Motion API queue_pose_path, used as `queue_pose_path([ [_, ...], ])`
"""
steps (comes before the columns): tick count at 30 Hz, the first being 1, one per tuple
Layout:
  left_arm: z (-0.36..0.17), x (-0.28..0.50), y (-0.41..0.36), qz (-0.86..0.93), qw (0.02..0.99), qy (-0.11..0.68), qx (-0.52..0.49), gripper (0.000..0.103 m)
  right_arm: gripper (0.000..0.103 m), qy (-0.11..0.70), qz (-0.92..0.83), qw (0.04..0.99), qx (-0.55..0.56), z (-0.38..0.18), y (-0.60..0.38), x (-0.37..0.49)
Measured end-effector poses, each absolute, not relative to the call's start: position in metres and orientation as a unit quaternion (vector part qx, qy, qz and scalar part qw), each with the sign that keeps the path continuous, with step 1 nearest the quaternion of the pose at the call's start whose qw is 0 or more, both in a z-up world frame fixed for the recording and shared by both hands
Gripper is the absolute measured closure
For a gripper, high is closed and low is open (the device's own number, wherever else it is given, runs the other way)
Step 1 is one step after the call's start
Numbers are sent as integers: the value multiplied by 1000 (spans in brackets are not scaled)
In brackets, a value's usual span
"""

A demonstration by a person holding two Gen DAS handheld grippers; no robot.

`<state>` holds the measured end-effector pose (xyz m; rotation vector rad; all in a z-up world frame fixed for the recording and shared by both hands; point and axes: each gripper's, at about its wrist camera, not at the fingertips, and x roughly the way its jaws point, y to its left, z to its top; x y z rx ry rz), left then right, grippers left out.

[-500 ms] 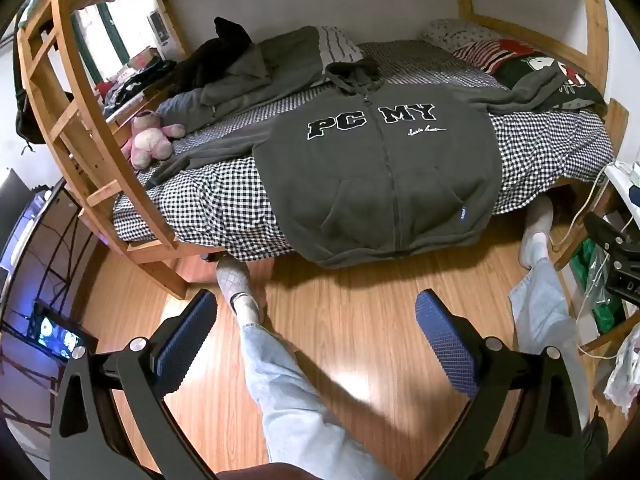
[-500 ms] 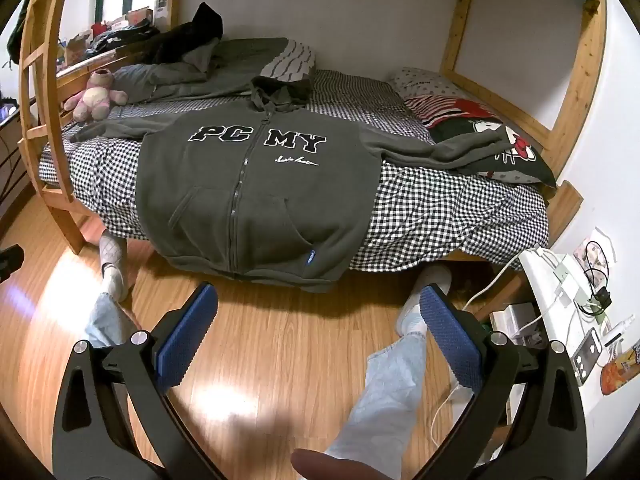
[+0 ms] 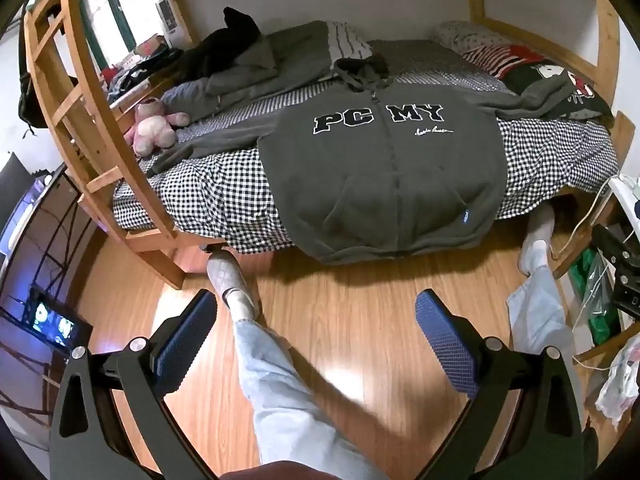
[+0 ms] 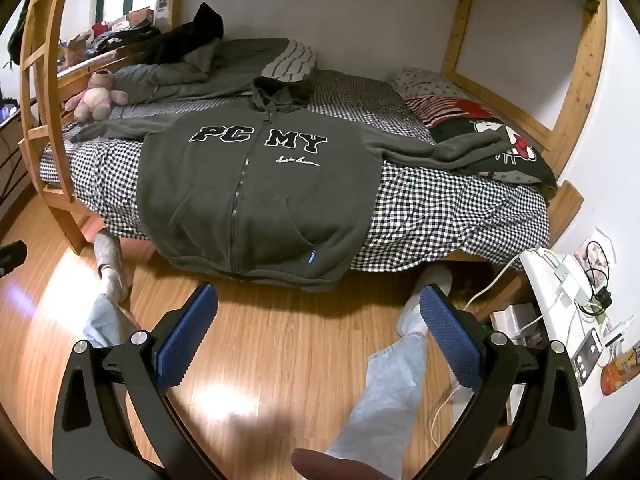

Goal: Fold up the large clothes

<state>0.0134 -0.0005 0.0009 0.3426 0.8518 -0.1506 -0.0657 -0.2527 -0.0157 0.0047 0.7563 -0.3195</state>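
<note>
I am holding both grippers back from the bed, tilted down toward the floor, and neither is touching anything. The left gripper [image 3: 316, 344] is standing with its jaws wide apart and nothing between them but floor and the person's trouser leg [image 3: 280, 384]; the right gripper [image 4: 320, 336] is likewise spread wide and empty. The grey zip hoodie [image 3: 384, 176] is lying face up across the checked bedspread [image 3: 208, 184], well apart from both grippers, at about twelve o'clock in each wrist view, a touch toward one o'clock from the left and eleven o'clock from the right. Its long axis is running from hood [image 4: 280, 94] at the far side to hem hanging over the near mattress edge, roughly along my line of reach, while the sleeves are stretching out crosswise: the left sleeve [image 3: 208, 144] toward ten o'clock near the pink plush toy [image 3: 154, 130], the right sleeve [image 4: 448, 148] toward two o'clock onto the cartoon pillow [image 4: 508, 152]. I am judging each hand nearer to its own sleeve, so the fold is probably starting with both arms going forward together.
</note>
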Motion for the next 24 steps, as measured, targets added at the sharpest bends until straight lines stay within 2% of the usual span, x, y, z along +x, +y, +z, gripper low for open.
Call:
queue_pose_path([
  [24,-12,8,0,-107,882,428,164,5,3,374,-157,914,9,-21,-264,-65],
])
